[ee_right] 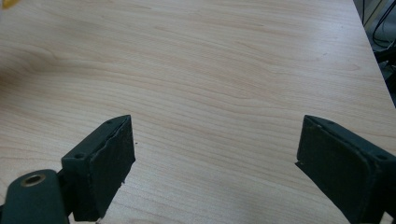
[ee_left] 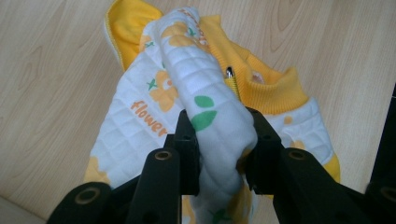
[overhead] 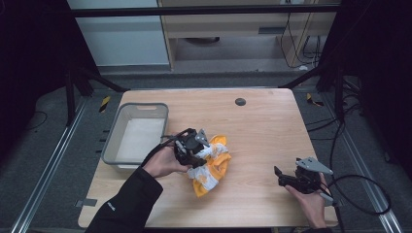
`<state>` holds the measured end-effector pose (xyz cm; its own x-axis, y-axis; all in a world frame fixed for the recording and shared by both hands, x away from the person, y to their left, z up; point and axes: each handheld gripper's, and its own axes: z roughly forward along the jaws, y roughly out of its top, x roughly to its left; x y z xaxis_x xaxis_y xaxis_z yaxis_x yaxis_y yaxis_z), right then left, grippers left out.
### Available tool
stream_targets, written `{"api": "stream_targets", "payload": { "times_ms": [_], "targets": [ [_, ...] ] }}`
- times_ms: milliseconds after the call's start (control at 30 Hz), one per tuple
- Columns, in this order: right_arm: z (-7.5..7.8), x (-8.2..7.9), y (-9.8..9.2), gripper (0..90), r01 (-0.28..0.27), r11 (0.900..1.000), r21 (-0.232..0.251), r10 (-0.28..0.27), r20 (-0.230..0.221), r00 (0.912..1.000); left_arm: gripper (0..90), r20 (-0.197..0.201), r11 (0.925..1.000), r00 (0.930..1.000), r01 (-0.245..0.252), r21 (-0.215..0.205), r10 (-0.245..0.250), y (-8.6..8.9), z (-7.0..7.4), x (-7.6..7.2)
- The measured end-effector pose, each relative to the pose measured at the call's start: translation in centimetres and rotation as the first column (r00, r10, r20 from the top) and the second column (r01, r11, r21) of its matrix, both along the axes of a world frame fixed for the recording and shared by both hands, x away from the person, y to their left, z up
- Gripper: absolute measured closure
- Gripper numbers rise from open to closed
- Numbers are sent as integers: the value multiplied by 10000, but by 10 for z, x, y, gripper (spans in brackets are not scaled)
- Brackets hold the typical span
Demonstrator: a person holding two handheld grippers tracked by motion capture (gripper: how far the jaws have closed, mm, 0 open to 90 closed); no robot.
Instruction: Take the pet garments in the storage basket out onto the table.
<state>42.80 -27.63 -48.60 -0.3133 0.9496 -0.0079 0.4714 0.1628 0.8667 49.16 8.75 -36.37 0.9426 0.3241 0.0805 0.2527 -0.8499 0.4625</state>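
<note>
A small quilted garment (overhead: 212,165), white with orange flowers and a yellow lining and collar, is seen bunched on the wooden table (overhead: 262,131) a little left of centre, just right of the grey bin (overhead: 110,145); part of it rests on the wood while a raised fold is gathered upward. In the left gripper view that fold (ee_left: 219,126) is pinched between the two black jaws, which are closed hard onto the padded fabric, so the left gripper (overhead: 190,145) is shut on the garment, the thickness of the cloth alone keeping the pads apart. The grip is taken on a doubled ridge rather than on a single edge, judged to be so that the whole piece can be lifted or dragged in one go without slipping. A zip pull (ee_left: 229,72) and the ribbed yellow collar (ee_left: 275,93) are noted just beyond the jaws, lying loose. The bin stands empty and open-topped close beside the garment, near the table's left edge, probably as the place to which the garment is meant to be carried. The right gripper (overhead: 291,178) is held near the table's right front corner, well apart from the garment, its jaws spread wide with nothing between them, bare wood being seen past them in the right gripper view; it is judged to be parked clear so as not to hinder the left hand's work
</note>
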Motion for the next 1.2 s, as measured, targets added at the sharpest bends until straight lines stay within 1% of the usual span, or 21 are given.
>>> {"api": "stream_targets", "payload": {
  "times_ms": [133, 233, 367, 500, 600, 733, 833, 933, 1100, 1200],
  "targets": [
    [0, 0, 0, 112, -8, 10000, -64, 9, 37, 10000, 696, -89, 9999, 9998, 154, 9, -154, -7, -8, 0],
    [0, 0, 0, 112, -11, 10000, -58, 11, 45, 10000, 696, -83, 9998, 9998, 191, -31, -191, -9, -10, 0],
    [0, 0, 0, 112, 6, 10000, 17, -6, -4, 10000, 695, -132, 9992, 9992, 386, 28, -386, -15, -16, 0],
    [0, 0, 0, 112, -12, 10000, -79, 12, 50, 10000, 693, -180, 9990, 9988, 449, 59, -448, -20, -20, 0],
    [0, 0, 0, 112, -14, 10000, -72, 15, 50, 10000, 693, -175, 9988, 9987, 488, 63, -487, -22, -22, 0],
    [0, 0, 0, 111, -16, 10000, -14, 16, 13, 10000, 690, -255, 9983, 9980, 586, 67, -584, -28, -28, -1],
    [0, 0, 0, 110, -16, 10000, -19, 16, 17, 10000, 686, -251, 9974, 9972, 707, 111, -704, -30, -31, -2],
    [0, 0, 0, 110, -20, 10000, -29, 20, 24, 10000, 682, -308, 9972, 9969, 734, 131, -730, -32, -34, -2],
    [-1, 1, 0, 110, -41, 10000, -91, 41, 64, 10000, 670, -454, 9970, 9962, 757, 165, -749, -34, -43, -2],
    [-1, 1, 0, 110, -45, 9999, -97, 46, 66, 10000, 658, -446, 9966, 9958, 808, 188, -799, -34, -45, -2]
  ]
}}
